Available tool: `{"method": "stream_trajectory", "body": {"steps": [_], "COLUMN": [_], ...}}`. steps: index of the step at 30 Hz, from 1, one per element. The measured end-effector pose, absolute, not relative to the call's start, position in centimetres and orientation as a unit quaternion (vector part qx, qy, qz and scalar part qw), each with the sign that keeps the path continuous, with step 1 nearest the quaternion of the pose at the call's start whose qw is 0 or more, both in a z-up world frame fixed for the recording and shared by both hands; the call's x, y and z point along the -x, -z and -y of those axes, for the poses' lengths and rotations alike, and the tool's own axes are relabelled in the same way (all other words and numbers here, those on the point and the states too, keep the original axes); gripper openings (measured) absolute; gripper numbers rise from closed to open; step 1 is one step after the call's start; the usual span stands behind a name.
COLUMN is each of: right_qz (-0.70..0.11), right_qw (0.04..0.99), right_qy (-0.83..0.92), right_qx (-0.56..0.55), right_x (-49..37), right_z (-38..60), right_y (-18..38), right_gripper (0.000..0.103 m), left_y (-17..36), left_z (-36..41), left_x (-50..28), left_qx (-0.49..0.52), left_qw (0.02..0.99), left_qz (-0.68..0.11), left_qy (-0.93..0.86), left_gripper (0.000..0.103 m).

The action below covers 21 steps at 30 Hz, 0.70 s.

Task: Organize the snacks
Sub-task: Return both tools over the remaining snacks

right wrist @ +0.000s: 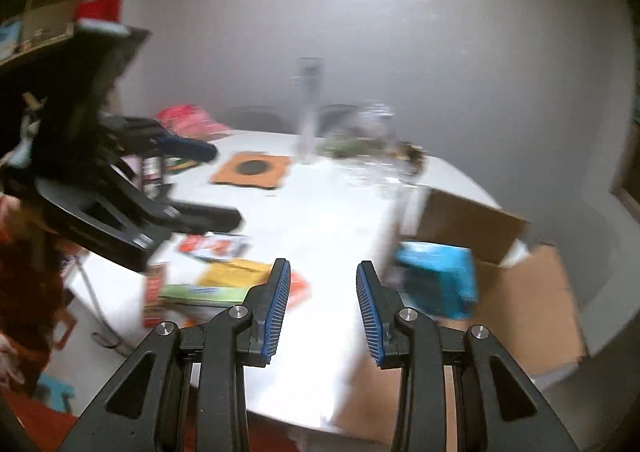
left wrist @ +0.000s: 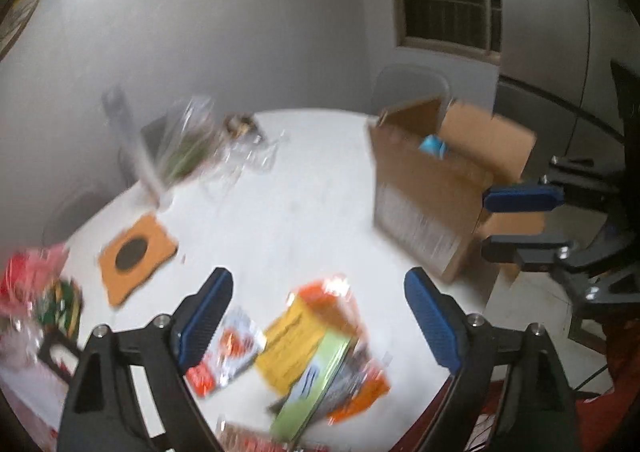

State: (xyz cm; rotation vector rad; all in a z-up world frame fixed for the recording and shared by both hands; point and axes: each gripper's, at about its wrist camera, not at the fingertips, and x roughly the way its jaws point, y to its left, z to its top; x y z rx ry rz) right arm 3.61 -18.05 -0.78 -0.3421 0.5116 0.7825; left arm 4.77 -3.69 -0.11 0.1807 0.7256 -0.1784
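Note:
A pile of snack packets lies at the near edge of the white table (left wrist: 288, 212): a yellow and orange packet (left wrist: 304, 332), a green box (left wrist: 316, 384) and a red and white packet (left wrist: 228, 352). My left gripper (left wrist: 318, 278) hovers over this pile, open, with nothing between its pads. At the table's right edge stands an open cardboard box (left wrist: 424, 180) with a blue packet (left wrist: 434, 146) inside. My right gripper (right wrist: 322, 266) is open and empty, with the blue packet (right wrist: 440, 276) and the box (right wrist: 520, 292) just to its right. All of this is motion-blurred.
An orange cork mat with a dark disc (left wrist: 138, 252) lies mid-table. Behind it are a tall clear glass (right wrist: 308, 108) and crumpled clear plastic with greens (left wrist: 188, 140). Red and pink packets (left wrist: 32, 272) sit at the left edge. Chair backs stand beyond the table.

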Motion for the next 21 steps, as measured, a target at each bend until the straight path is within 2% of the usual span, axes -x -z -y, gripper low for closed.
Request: {"method": "stream_trajectory", "body": {"steps": [7,11,13,15,21], "right_qz": [-0.293,-0.321,-0.327,-0.333,-0.348], "right_qw": [0.838,0.822,0.815,0.810,0.800], "right_qy": [-0.420,-0.431,-0.437,-0.439,-0.446], "right_qx": [0.188,0.187,0.193,0.200,0.201], "right_x": [-3.1,-4.1,-4.4,-5.0,-6.8], "right_z": [12.1,10.8,10.4,10.0,9.9], "right_y": [6.5,9.5,10.4,11.2,12.1], "right_gripper": [0.030,0.030,0.030,0.030,0.030], "left_y": [7.8,11.1,12.2,13.1,13.9], "left_z": [0.0,-1.0,-1.4,-1.8,-1.8], "left_x": [-2.9,-2.9,-3.0,-2.9,-3.3], "left_qx": [-0.054,-0.019,-0.008,0.003,0.022], "left_qw": [0.911,0.902,0.899,0.896,0.888], "left_qz": [-0.400,-0.418,-0.424,-0.427,-0.429], "left_qy": [0.086,0.106,0.111,0.120,0.162], "left_gripper": [0.085,0.068,0.065,0.055,0.041]}}
